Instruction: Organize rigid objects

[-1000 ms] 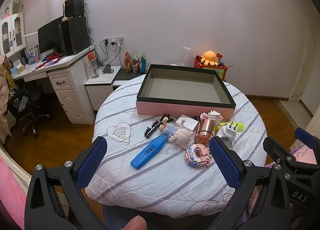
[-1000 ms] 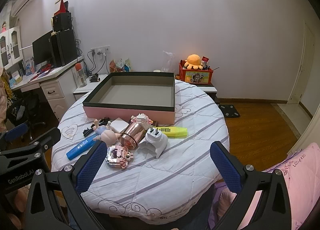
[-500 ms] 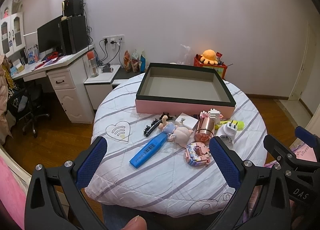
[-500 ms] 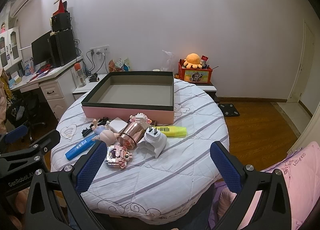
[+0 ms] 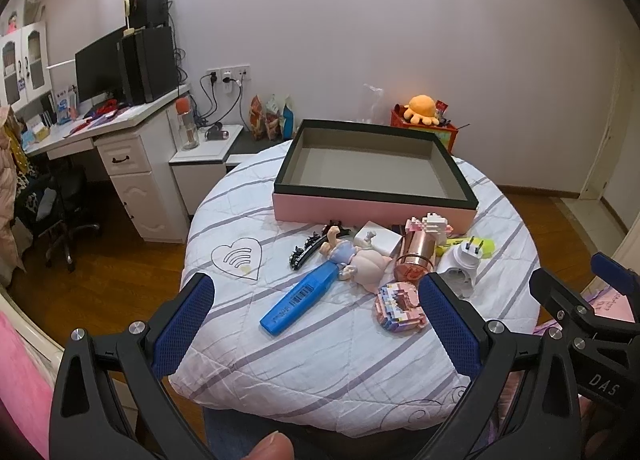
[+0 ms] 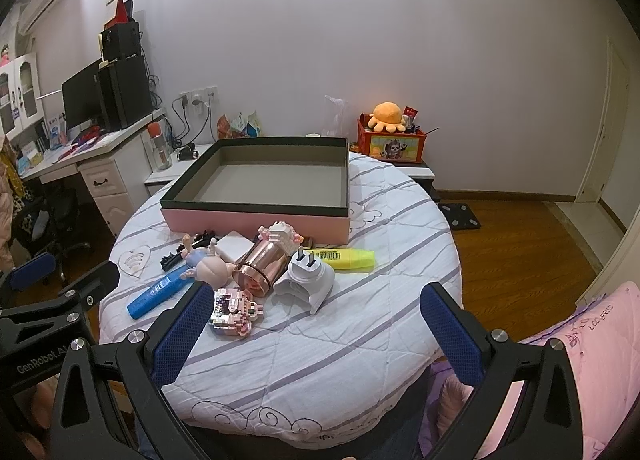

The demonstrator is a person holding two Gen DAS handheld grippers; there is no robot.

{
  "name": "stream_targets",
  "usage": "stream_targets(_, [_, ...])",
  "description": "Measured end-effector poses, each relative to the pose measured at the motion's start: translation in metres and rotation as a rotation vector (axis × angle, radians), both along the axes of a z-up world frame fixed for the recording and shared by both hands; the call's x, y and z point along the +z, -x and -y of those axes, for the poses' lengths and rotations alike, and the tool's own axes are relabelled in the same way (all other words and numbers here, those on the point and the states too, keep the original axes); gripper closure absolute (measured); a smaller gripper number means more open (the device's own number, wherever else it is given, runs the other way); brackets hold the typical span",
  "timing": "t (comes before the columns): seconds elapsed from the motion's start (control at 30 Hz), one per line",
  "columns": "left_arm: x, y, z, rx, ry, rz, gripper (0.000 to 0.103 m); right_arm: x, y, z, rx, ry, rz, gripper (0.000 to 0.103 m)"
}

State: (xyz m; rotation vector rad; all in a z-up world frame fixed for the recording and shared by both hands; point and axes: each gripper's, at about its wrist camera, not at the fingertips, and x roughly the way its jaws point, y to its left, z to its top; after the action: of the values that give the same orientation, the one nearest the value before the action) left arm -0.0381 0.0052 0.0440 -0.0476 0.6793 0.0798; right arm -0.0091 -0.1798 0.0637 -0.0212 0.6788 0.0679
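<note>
Both tools are held wide and empty — left tool (image 5: 316, 324), right tool (image 6: 316, 330). The blue marker (image 5: 298, 297) is seen at centre frame on the desk (image 5: 320, 360), long axis running lower left to upper right, nearer the left tool — tray (image 5: 374, 206) beyond.

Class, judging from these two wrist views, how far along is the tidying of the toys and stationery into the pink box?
Done: nothing yet; the pink box is empty. In hand: nothing; the left gripper and right gripper are open, short of the pile. Left: everything, including the blue highlighter, yellow highlighter, white plug adapter, copper cup, doll and block figure.
</note>
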Motion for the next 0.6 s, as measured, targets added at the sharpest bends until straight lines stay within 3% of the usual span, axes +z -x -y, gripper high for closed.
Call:
stream_targets(0.13, [-0.008,-0.008,-0.001,0.003,-0.004,0.007,0.000,-0.011,-0.010,0.003,0.002,-0.003,-0.019,0.000])
stream_targets(0.4, [-0.050,-0.044,-0.004,-0.033,0.037,-0.039,0.000,-0.060,-0.049,0.021,0.013,-0.012,-0.120,0.000])
stream_targets(0.6, [-0.067,-0.071,-0.005,-0.024,0.015,-0.064,0.000,-0.087,-0.088,0.021,0.063,0.007,-0.159,0.000])
